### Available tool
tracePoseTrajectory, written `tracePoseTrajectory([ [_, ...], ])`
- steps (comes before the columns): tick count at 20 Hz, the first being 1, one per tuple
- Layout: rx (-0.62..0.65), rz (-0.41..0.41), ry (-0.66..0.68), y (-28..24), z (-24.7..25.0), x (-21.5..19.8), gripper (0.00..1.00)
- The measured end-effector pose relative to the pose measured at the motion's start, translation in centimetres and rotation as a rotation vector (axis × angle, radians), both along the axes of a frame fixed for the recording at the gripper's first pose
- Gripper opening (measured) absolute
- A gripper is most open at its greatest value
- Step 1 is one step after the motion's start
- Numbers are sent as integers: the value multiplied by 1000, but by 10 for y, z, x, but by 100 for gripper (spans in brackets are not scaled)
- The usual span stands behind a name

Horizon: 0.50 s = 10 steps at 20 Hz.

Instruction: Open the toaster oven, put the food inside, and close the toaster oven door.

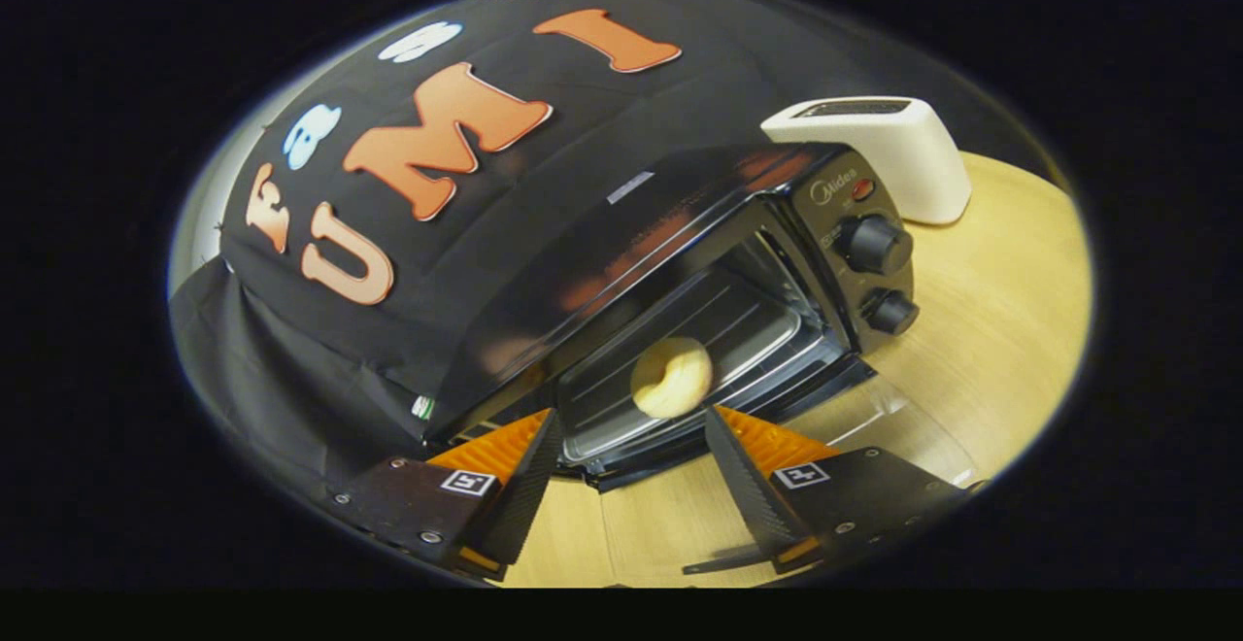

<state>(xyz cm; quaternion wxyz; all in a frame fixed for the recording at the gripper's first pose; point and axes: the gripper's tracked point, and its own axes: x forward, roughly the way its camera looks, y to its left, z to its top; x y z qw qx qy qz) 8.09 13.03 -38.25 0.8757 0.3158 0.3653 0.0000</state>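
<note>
A doughnut-shaped bun rests on the tray inside the open toaster oven, just ahead of the gripper, its fingers spread wide and empty, leaving the door unclosed.

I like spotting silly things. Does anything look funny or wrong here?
Nothing looks wrong. The donut sits on the tray inside the toaster oven, its door down. The open gripper holds nothing.
</note>
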Motion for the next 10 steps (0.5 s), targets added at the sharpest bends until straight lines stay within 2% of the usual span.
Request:
tracePoseTrajectory([
  [3, -28, 52, 23, -4, 9, -26, 91],
  [8, -193, 160, 45, -16, 14, -88, 92],
  [10, -270, 202, 73, -21, 4, -112, 95],
])
